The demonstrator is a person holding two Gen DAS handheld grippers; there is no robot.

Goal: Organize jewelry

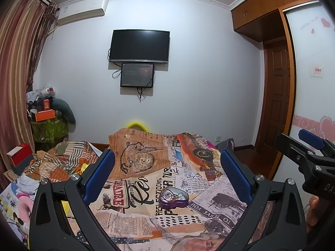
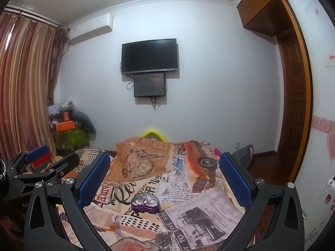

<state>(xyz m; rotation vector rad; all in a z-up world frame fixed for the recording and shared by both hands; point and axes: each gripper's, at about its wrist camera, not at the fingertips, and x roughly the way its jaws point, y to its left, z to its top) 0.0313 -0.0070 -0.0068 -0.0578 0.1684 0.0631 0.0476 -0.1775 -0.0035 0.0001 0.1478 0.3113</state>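
A purple heart-shaped tin [image 1: 173, 198] lies open on the newspaper-print cloth [image 1: 146, 219], with rings and other small jewelry inside. It also shows in the right wrist view [image 2: 145, 203]. My left gripper [image 1: 167, 167] is open and empty, held above the cloth with the tin between and below its blue pads. My right gripper [image 2: 163, 172] is open and empty, likewise held back from the tin. The right gripper shows at the right edge of the left wrist view [image 1: 309, 152]; the left gripper shows at the left of the right wrist view [image 2: 41, 163].
The cloth covers a bed or table that ends near a yellow curved object [image 1: 136, 124]. Crumpled striped fabric [image 1: 56, 163] and a red box [image 1: 19, 155] lie to the left. A cluttered pile [image 1: 48, 121] stands in the far left corner. A wooden door [image 1: 274, 104] is at right.
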